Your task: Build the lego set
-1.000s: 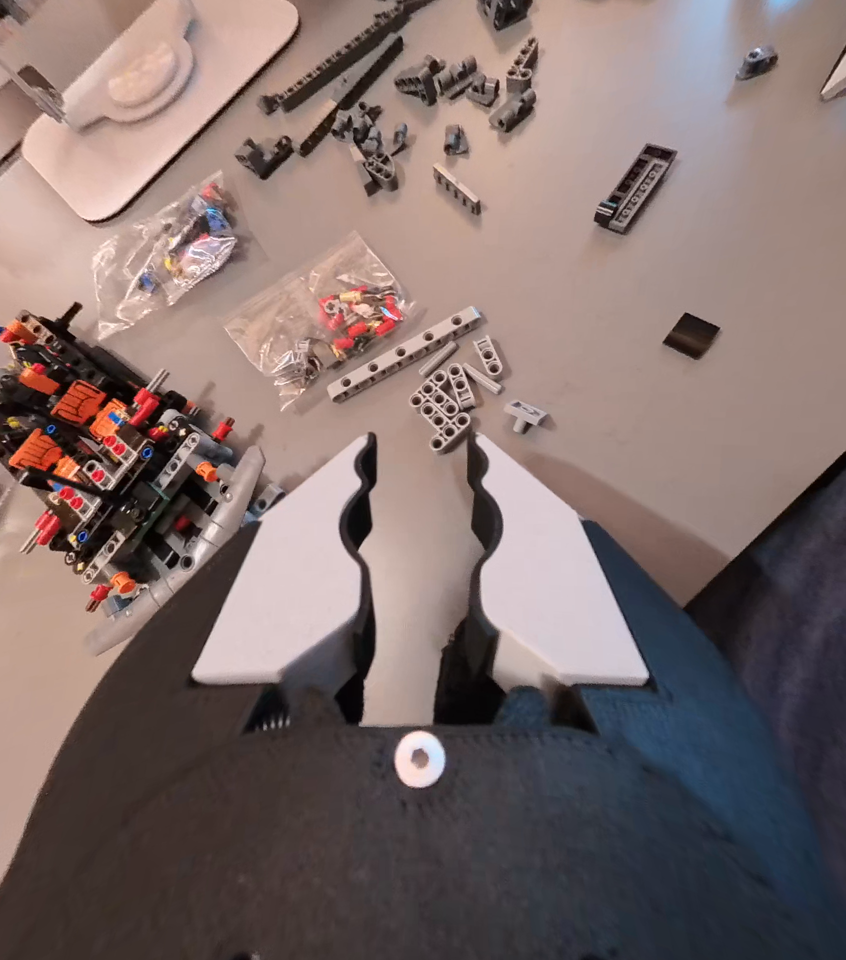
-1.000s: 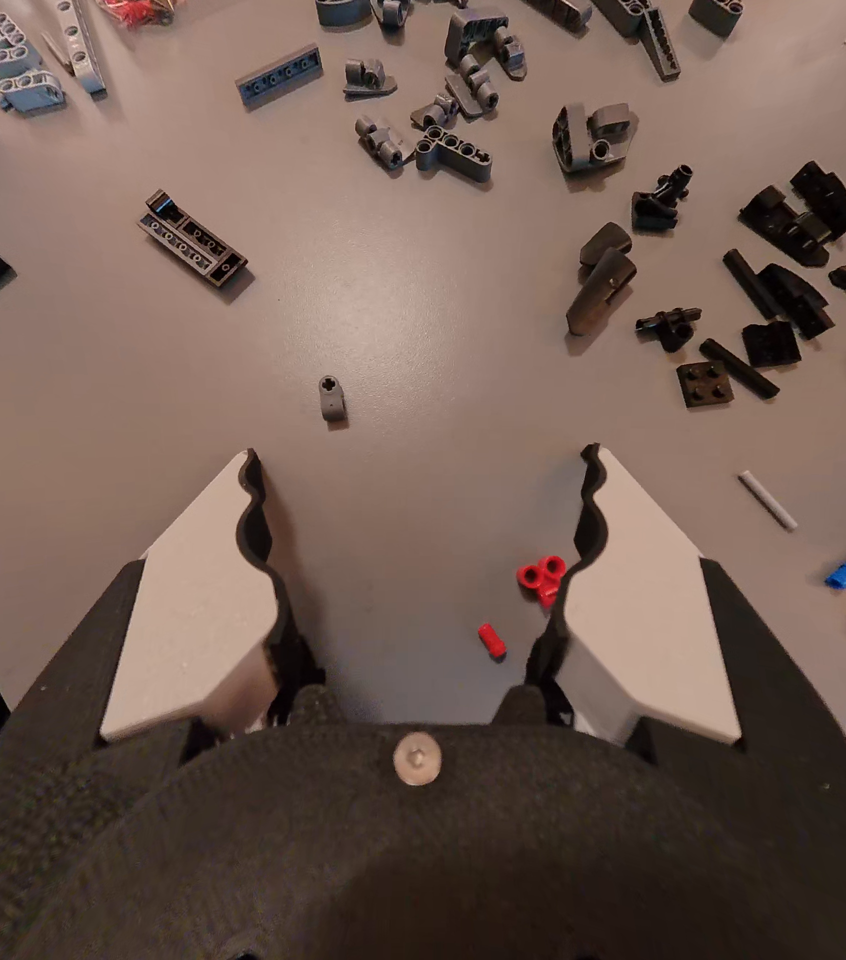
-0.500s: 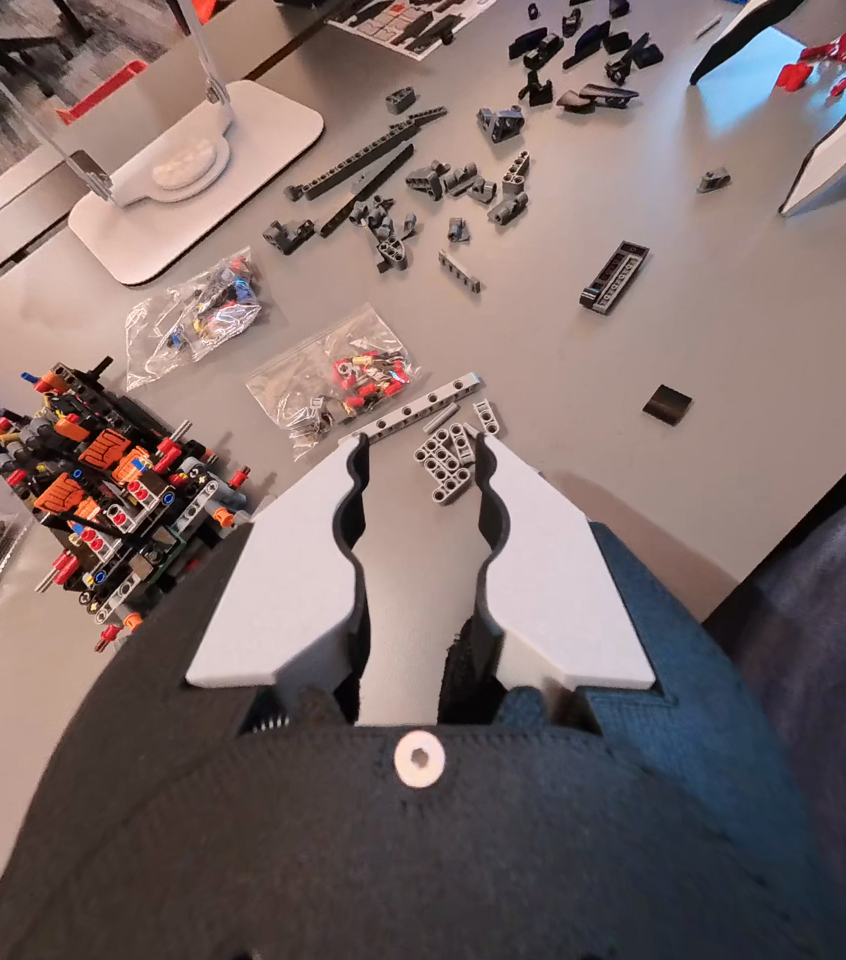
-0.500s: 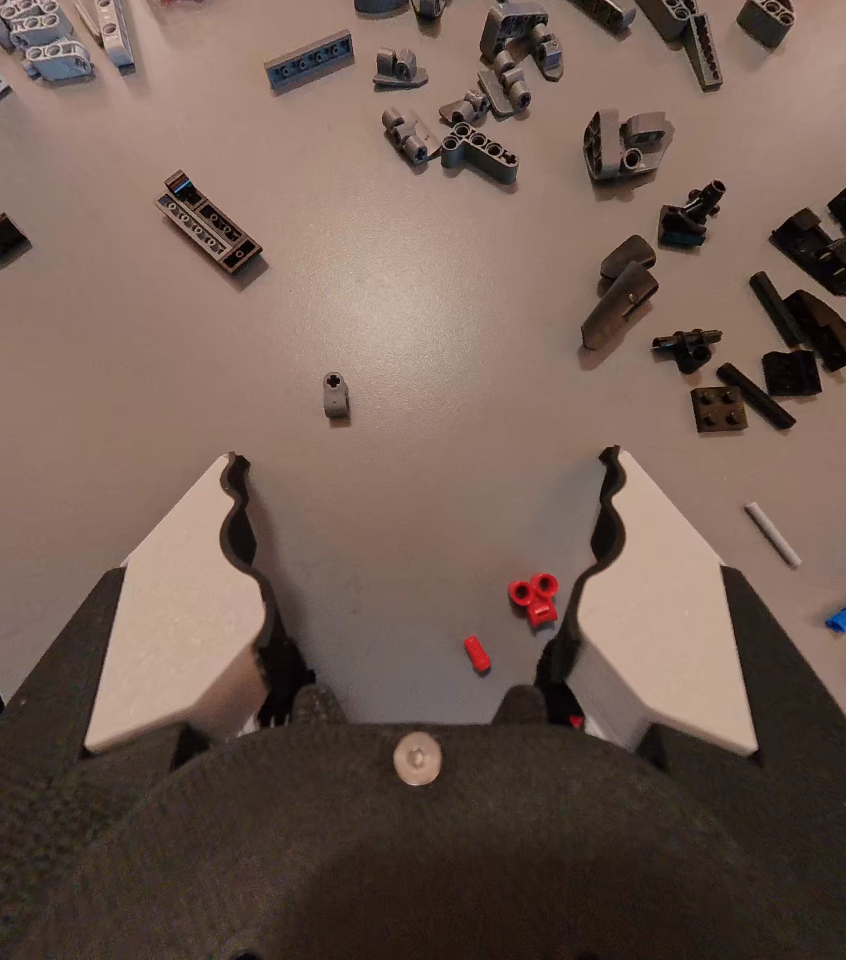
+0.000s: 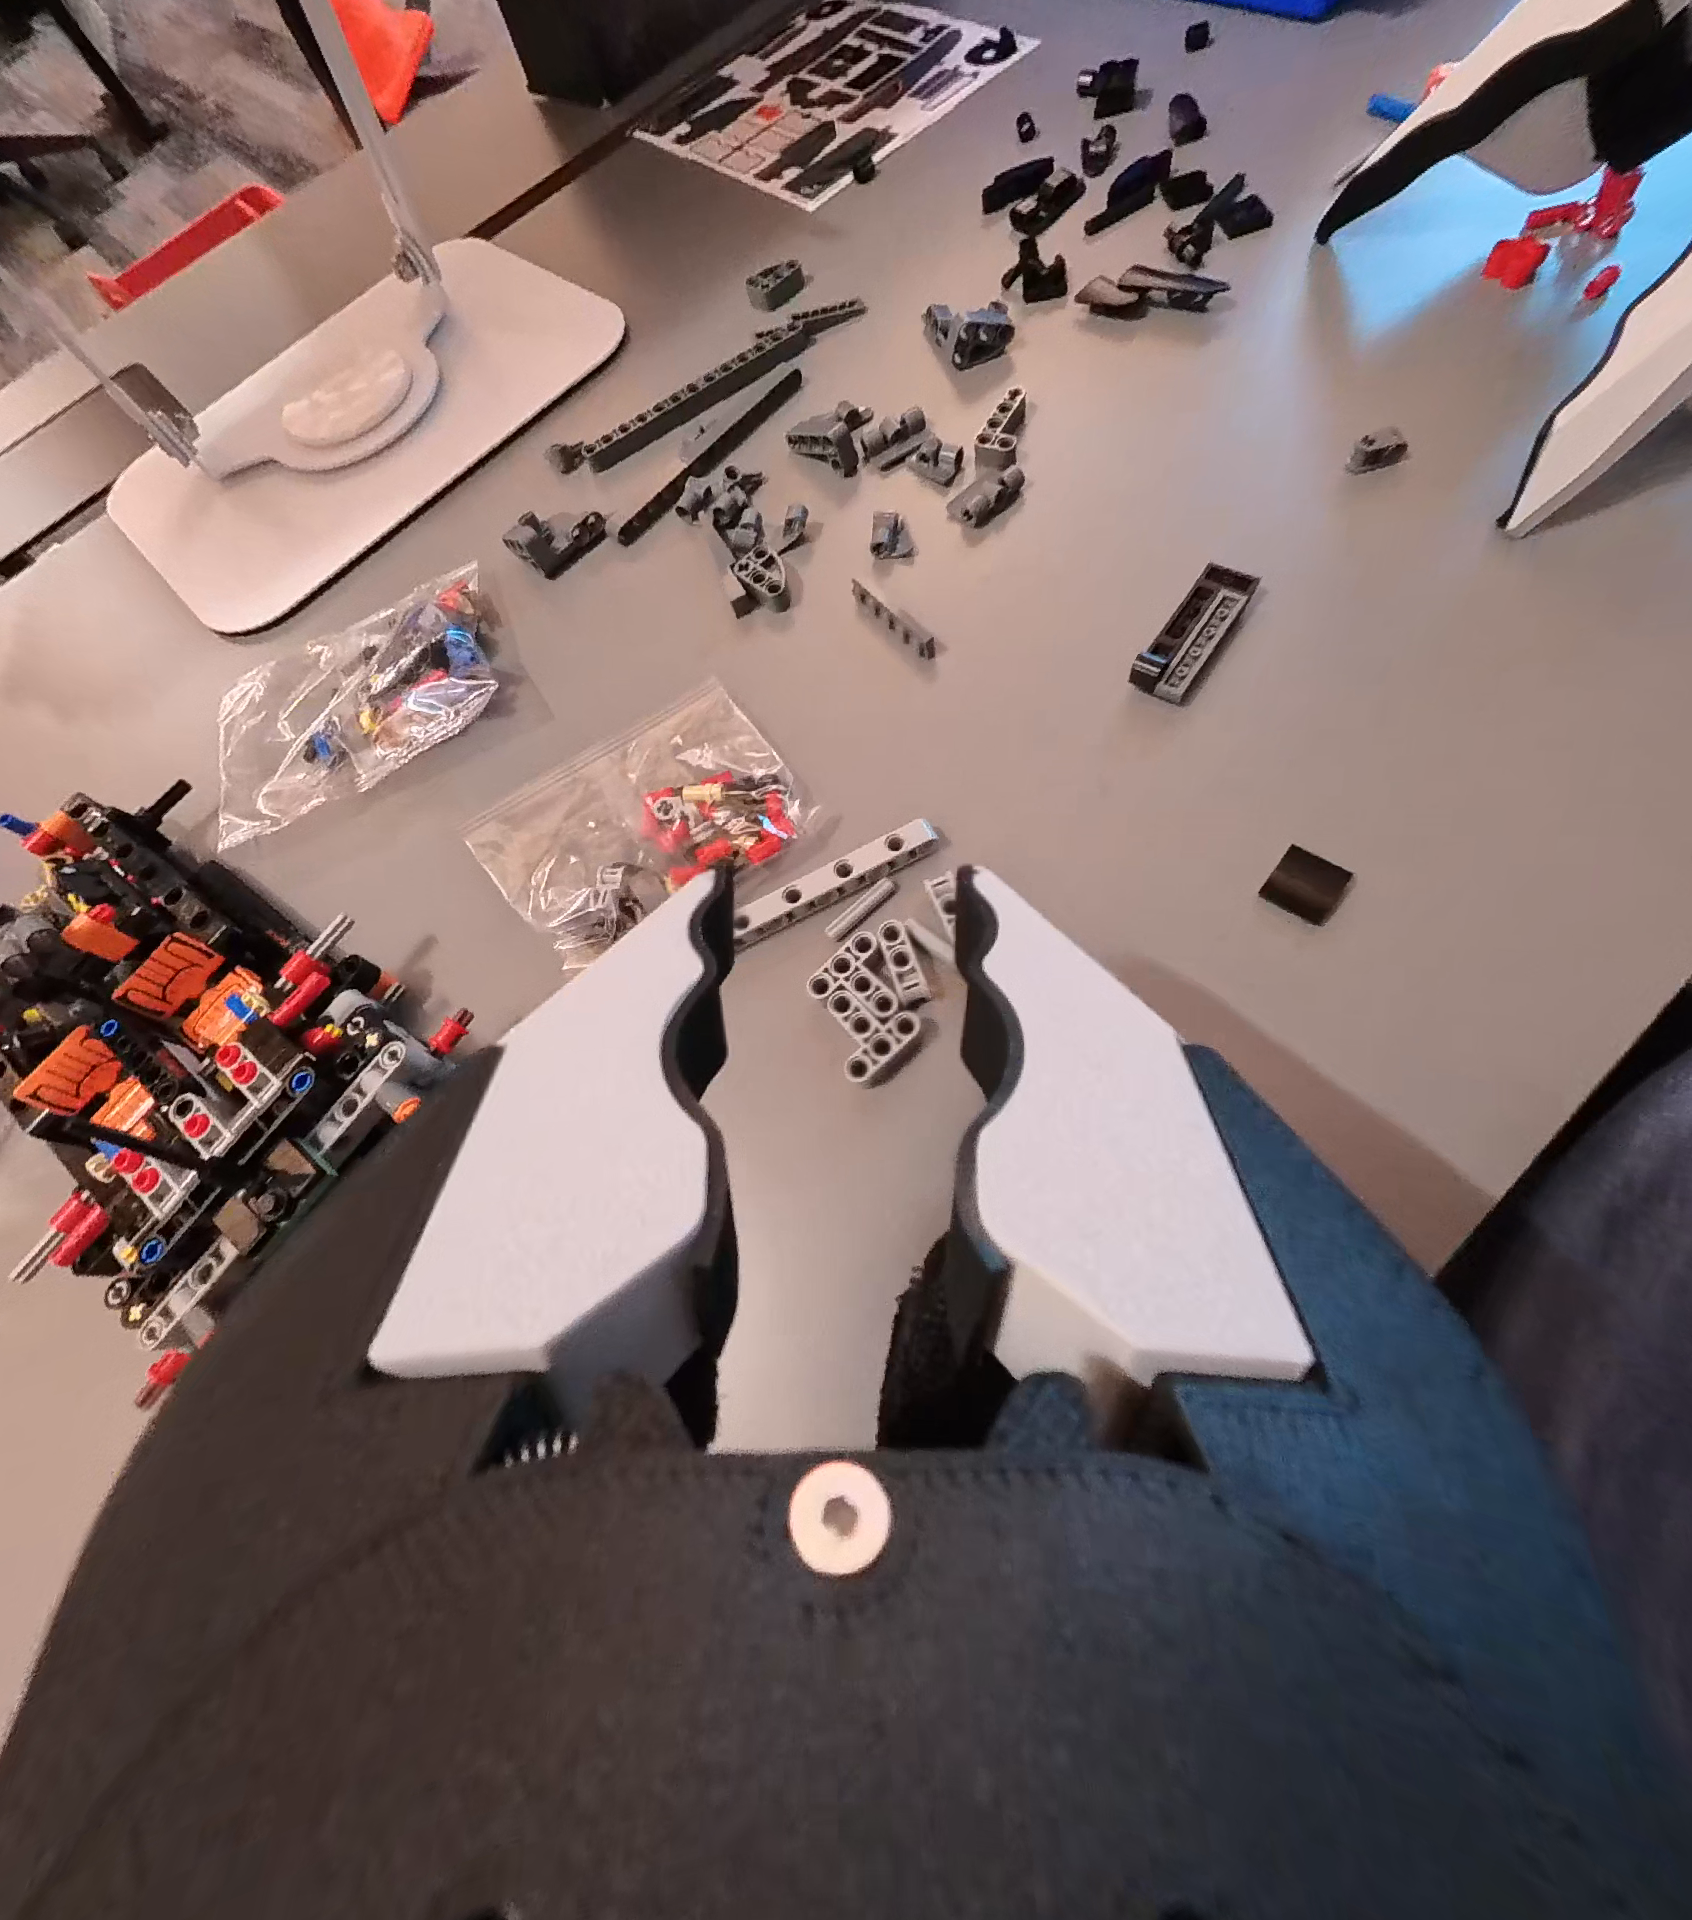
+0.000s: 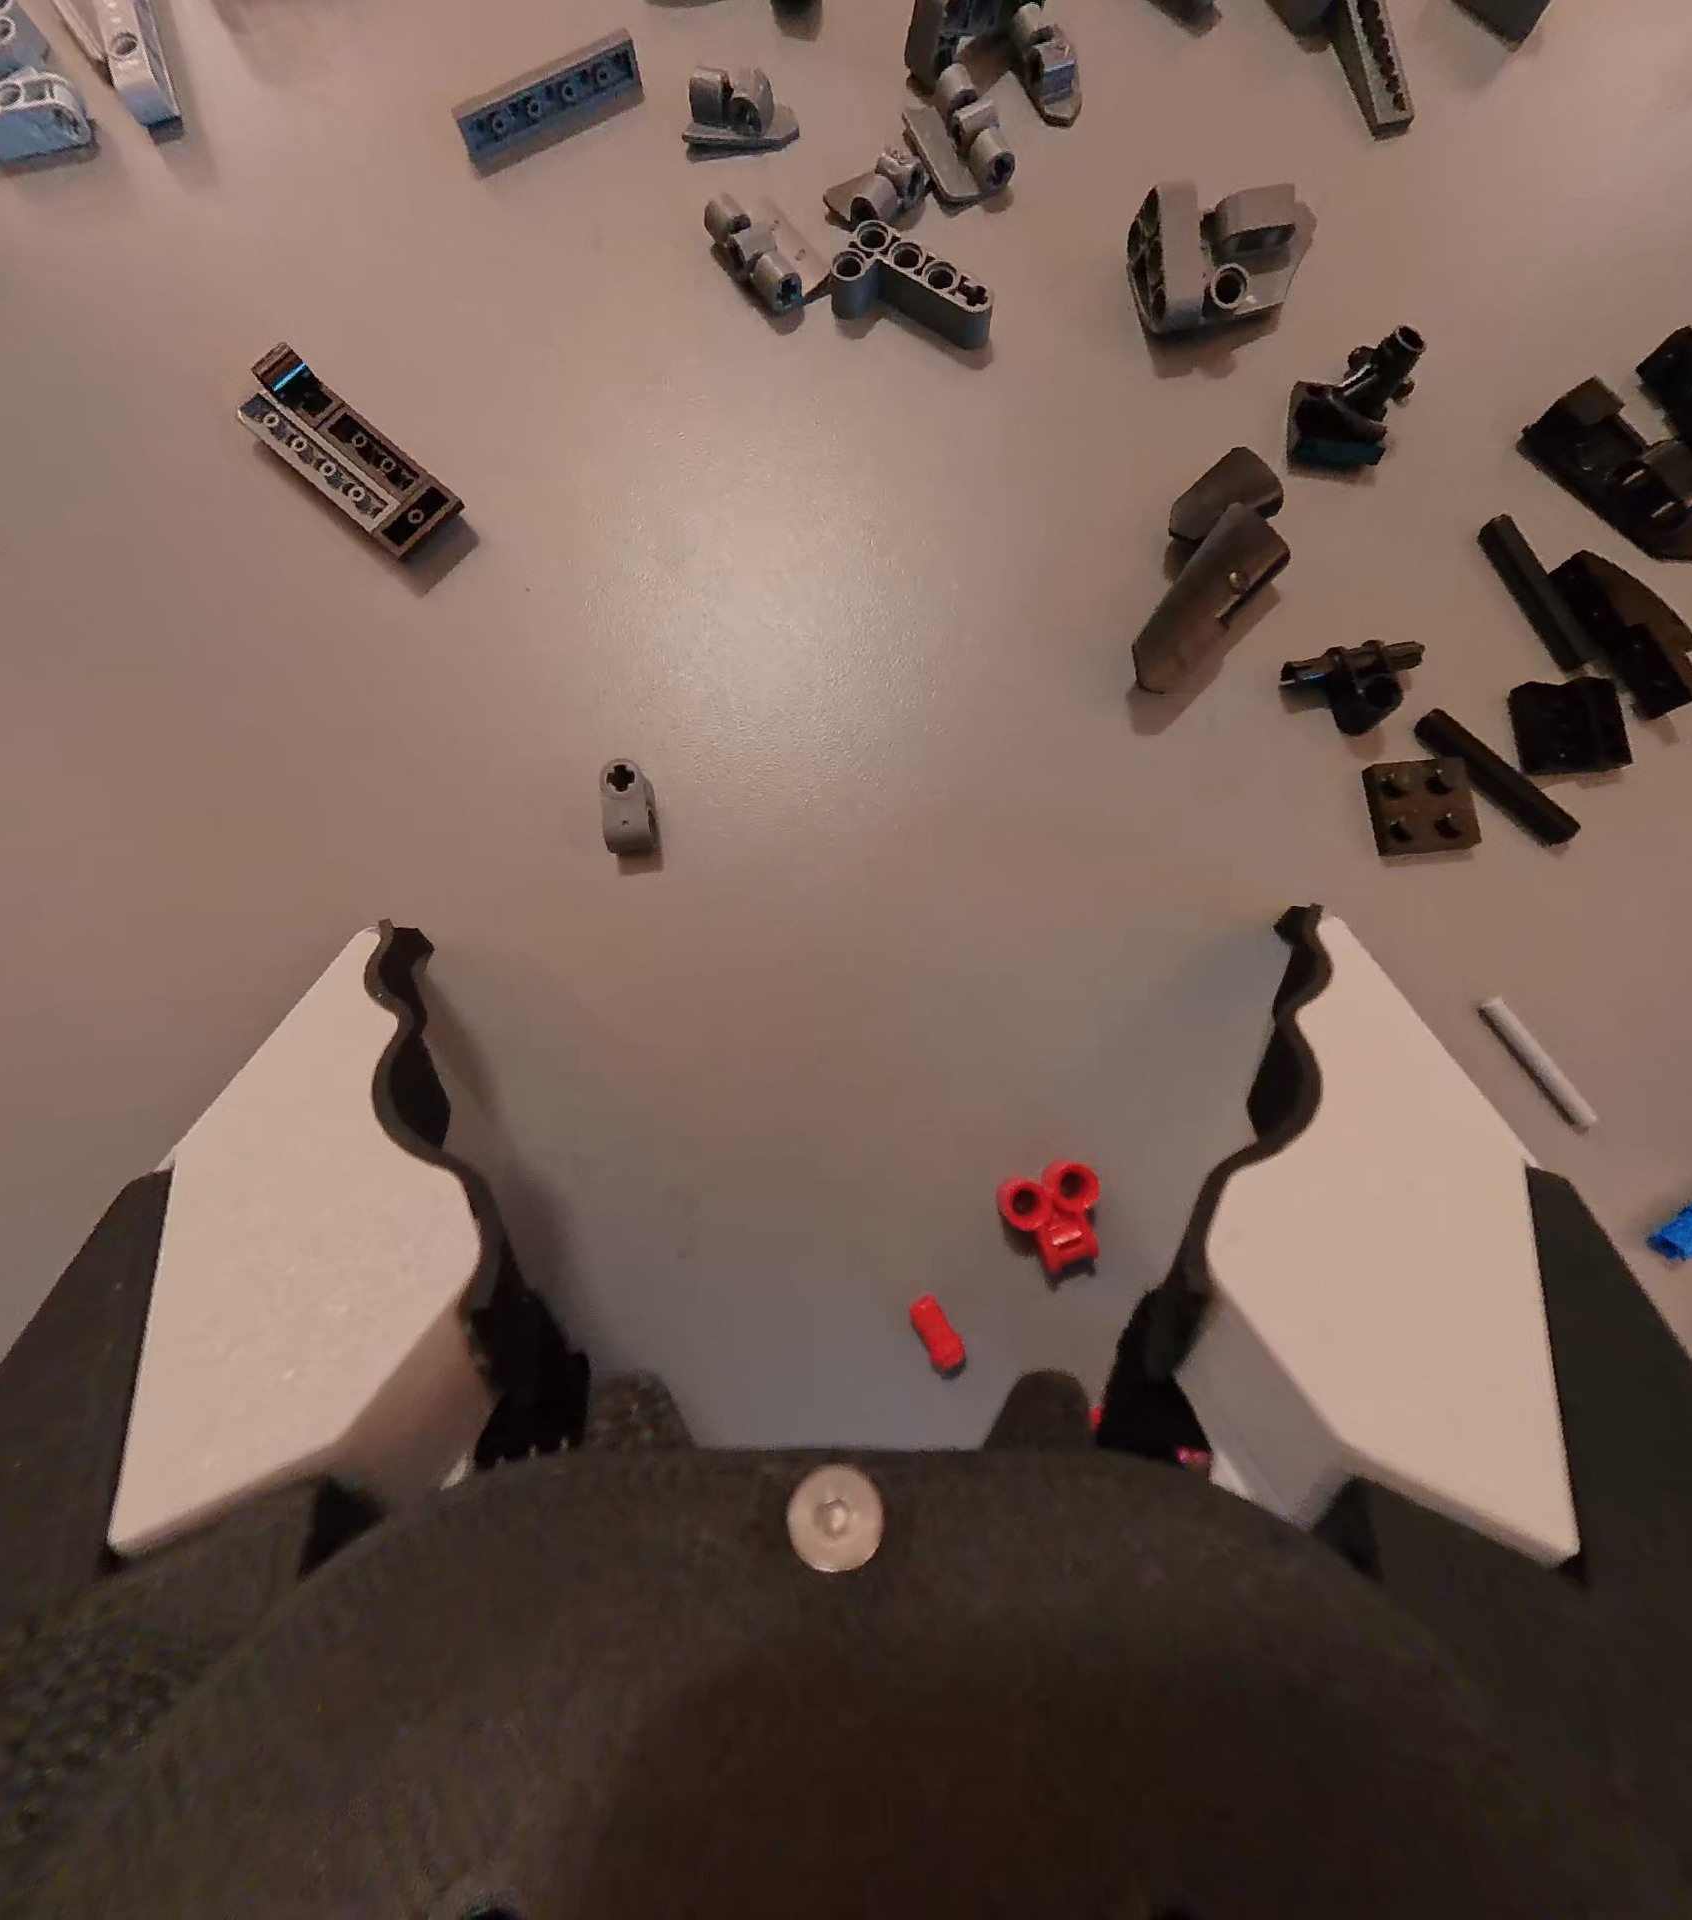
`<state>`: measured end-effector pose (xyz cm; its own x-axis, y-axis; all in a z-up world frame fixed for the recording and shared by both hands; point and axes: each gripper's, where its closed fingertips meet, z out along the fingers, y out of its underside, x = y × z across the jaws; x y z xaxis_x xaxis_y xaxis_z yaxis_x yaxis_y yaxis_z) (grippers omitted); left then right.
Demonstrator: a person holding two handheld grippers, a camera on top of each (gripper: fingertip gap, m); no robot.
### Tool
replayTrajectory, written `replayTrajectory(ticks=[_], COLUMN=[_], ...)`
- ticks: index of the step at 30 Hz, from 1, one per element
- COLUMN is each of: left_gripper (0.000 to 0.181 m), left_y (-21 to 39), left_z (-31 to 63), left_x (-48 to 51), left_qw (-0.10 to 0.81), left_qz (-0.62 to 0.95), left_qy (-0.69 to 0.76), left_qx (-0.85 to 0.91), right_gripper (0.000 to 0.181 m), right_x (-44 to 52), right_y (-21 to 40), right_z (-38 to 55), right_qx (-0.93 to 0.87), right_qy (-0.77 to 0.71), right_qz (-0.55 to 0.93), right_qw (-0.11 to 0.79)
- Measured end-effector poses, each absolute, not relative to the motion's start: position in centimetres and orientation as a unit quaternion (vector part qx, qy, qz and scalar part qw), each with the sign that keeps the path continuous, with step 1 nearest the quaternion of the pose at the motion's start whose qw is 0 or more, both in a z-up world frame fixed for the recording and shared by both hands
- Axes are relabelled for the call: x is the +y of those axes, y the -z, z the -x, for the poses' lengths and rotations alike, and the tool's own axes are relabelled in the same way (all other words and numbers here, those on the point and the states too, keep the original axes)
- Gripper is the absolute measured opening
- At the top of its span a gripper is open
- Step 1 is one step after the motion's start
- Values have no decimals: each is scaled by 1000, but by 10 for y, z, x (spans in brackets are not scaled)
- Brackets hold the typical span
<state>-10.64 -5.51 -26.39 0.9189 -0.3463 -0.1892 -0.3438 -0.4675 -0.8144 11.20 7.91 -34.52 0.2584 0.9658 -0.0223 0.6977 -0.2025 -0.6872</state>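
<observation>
Part-built lego model (image 5: 146, 1049) sits far left on the table (image 5: 1341, 748). Left hand-held gripper (image 5: 842, 894) hangs empty, jaws parted, above light grey beams (image 5: 868, 997). Right hand-held gripper (image 6: 852, 920) spread wide, empty; red connector (image 6: 1052, 1214) between its fingers.

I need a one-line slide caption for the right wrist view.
Open right gripper hovers over the grey table, small red pieces between its fingers.
</observation>
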Motion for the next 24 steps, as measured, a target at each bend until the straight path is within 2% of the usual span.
replayTrajectory(ticks=[16,24], left_gripper=[36,35], left_y=[253,240], left_z=[91,54], left_x=[-74,-64], left_qw=[485,482], left_qz=[847,831], left_qy=[12,-3], left_qx=[217,277], right_gripper=[155,155], right_x=[79,79], right_y=[345,345], right_z=[-113,-113], right_qx=[-565,-565], right_qy=[-230,-230], right_qz=[739,739], right_qw=[285,285])
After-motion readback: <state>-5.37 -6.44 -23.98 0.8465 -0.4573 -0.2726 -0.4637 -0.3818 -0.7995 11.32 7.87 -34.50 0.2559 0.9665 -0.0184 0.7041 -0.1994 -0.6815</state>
